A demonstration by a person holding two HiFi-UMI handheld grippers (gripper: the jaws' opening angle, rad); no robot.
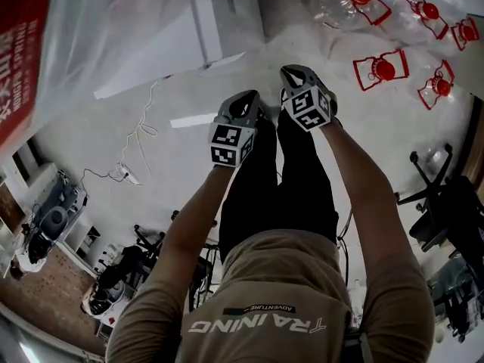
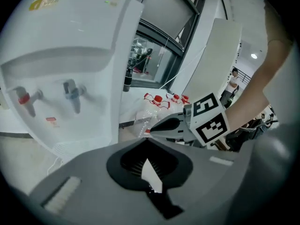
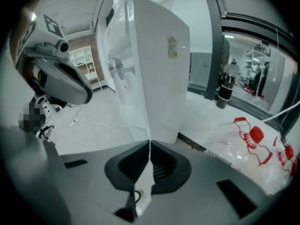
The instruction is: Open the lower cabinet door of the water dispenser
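The person looks steeply down past a khaki T-shirt (image 1: pixel 276 278) and black trousers (image 1: pixel 281 180), both bare forearms stretched out ahead. The left gripper (image 1: pixel 246 104) and the right gripper (image 1: pixel 296 76) sit close side by side over the pale floor (image 1: pixel 363 134), each showing its cube of square markers; their jaw tips cannot be made out from here. Beyond them at upper left stands the white water dispenser (image 1: pixel 208 13), draped in clear plastic film. Clear bottles with red caps (image 1: pixel 384 69) lie scattered at upper right. A thin cable (image 1: pixel 140 138) trails across the floor at left, a red banner (image 1: pixel 19 59) hangs at the left edge, and a black office chair (image 1: pixel 439 203) stands at right.
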